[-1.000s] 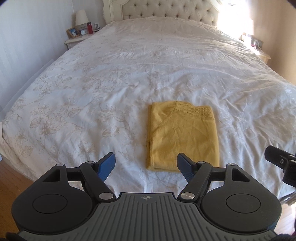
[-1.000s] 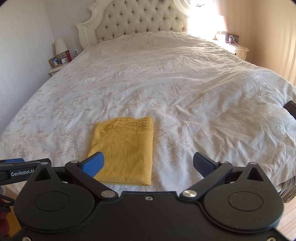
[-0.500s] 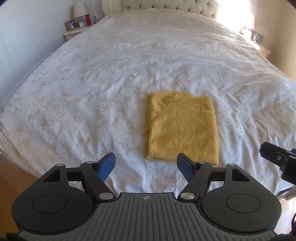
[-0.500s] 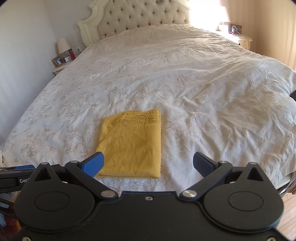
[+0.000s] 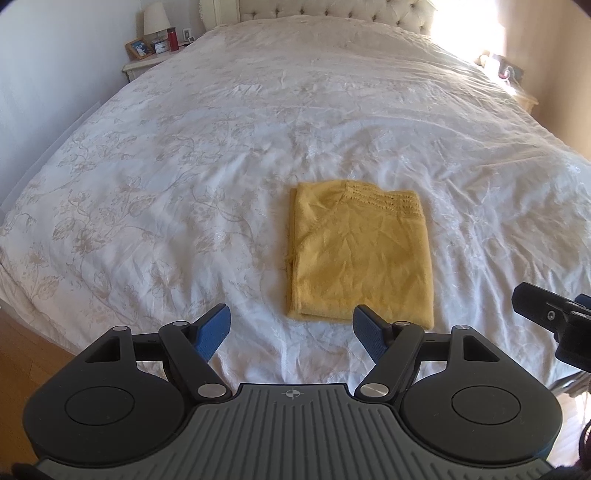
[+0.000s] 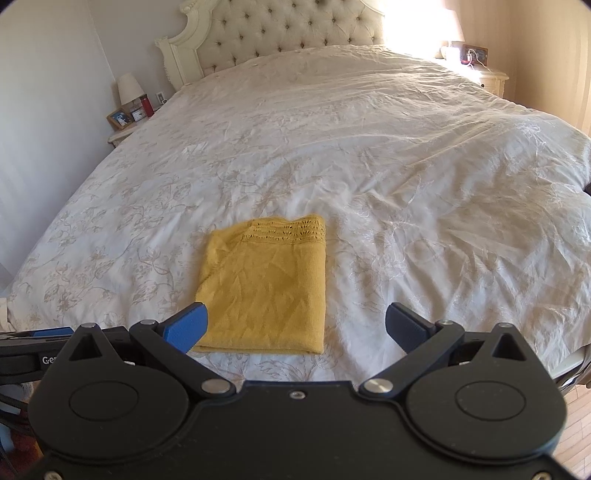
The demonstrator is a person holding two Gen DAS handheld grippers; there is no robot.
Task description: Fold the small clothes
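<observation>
A yellow knit garment [image 5: 358, 251] lies folded into a flat rectangle on the white bed, with a lacy band along its far edge. It also shows in the right wrist view [image 6: 267, 288]. My left gripper [image 5: 291, 328] is open and empty, held just short of the garment's near edge. My right gripper [image 6: 295, 325] is open and empty, with its left fingertip over the garment's near left corner. The right gripper's body shows at the right edge of the left wrist view [image 5: 554, 317].
The white floral bedspread [image 5: 184, 166] covers a large bed with a tufted headboard [image 6: 288, 33]. A nightstand with a lamp, a photo frame and a red bottle [image 6: 133, 107] stands at the far left. Another nightstand [image 6: 480, 70] stands at the far right. Wood floor [image 5: 26, 354] shows below the bed's near edge.
Both grippers have risen and tilted down a little, so the garment sits higher and farther in each view. The garment has not moved. Both grippers stay open.
</observation>
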